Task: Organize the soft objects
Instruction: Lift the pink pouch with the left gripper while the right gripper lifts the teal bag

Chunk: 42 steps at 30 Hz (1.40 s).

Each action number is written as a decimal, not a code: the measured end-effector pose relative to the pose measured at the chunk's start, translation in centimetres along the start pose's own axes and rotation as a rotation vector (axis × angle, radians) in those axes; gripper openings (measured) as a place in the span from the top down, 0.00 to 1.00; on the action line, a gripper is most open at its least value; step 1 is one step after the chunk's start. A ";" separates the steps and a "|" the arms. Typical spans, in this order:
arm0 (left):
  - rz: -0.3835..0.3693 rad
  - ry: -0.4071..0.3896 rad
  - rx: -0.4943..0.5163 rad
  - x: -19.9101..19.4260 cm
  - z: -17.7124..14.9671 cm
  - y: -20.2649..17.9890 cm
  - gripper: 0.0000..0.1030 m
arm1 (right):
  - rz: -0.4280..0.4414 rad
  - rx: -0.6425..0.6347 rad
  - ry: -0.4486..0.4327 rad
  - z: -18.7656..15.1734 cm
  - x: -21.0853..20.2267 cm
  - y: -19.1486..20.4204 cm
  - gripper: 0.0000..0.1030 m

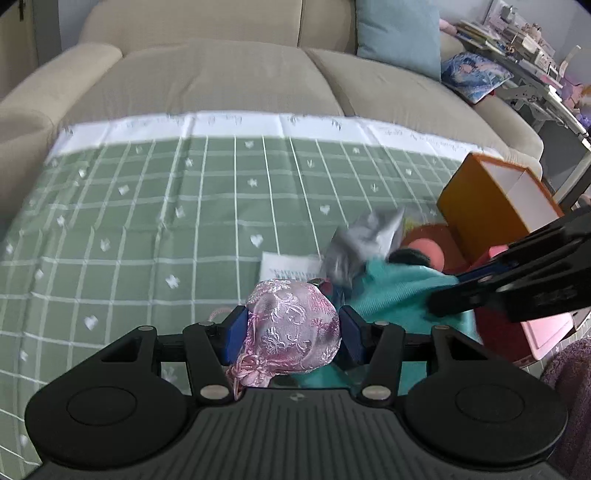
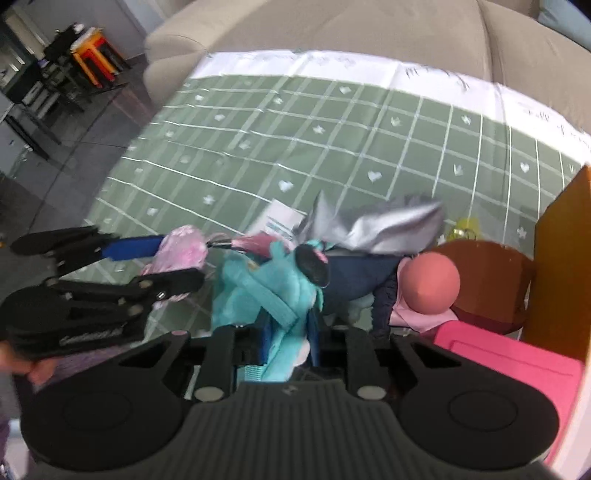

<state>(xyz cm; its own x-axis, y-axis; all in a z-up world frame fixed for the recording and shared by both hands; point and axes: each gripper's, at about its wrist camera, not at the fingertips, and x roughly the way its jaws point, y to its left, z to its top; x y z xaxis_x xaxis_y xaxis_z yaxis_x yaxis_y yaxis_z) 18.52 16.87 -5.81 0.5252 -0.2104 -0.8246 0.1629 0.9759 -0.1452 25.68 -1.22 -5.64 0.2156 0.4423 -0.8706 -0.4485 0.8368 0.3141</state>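
With our left gripper [image 1: 293,328] pinching a pink brocade pouch [image 1: 291,325] and our right gripper [image 2: 286,332] clamping teal plush [image 2: 266,295], tangled neighbours may drag along.

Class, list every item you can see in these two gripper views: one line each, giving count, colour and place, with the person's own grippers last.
Pouch: one, pink brocade, between the left gripper's pads.
Plush toy: one, turquoise, in the pile; a fold sits between the right gripper's pads.
Silver cloth: one, grey, on top of the pile.
Ball: one, salmon pink, beside the orange box.
Navy cloth: one, dark blue, under the silver cloth.
Paper slip: one, white, on the tablecloth.
Box: one, orange, at the right.
Pink tray: one, near right.
Tablecloth: one, green with white grid.
Sofa: one, beige, behind.
Cushion: one, light blue, on the sofa.
Left gripper: black, blue pads, closed on the pouch.
Right gripper: black, closed on the plush toy.
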 end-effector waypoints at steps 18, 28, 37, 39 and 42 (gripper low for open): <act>0.004 -0.119 0.072 -6.2 2.1 -2.7 0.40 | -0.251 -0.380 -0.218 5.7 -15.5 5.5 0.86; 0.002 -0.132 0.167 -9.5 2.2 -6.0 0.40 | -0.235 -0.313 -0.160 1.9 -16.8 4.2 0.86; -0.052 -0.112 0.265 -11.6 -0.3 -10.9 0.40 | -0.162 -0.205 -0.140 -6.6 -17.4 2.2 0.86; -0.065 -0.105 0.279 -11.8 -1.0 -11.9 0.40 | -0.149 -0.182 -0.142 -8.3 -17.3 1.7 0.86; -0.085 -0.089 0.287 -11.5 -2.2 -13.3 0.40 | -0.136 -0.139 -0.147 -11.1 -17.2 0.7 0.86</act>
<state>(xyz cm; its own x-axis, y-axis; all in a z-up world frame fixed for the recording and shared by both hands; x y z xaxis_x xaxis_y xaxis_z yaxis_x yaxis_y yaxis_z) 8.51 6.42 4.43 0.5691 -0.3068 -0.7629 0.4316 0.9011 -0.0405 11.99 -11.79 5.32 0.4017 0.3795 -0.8334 -0.5197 0.8438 0.1338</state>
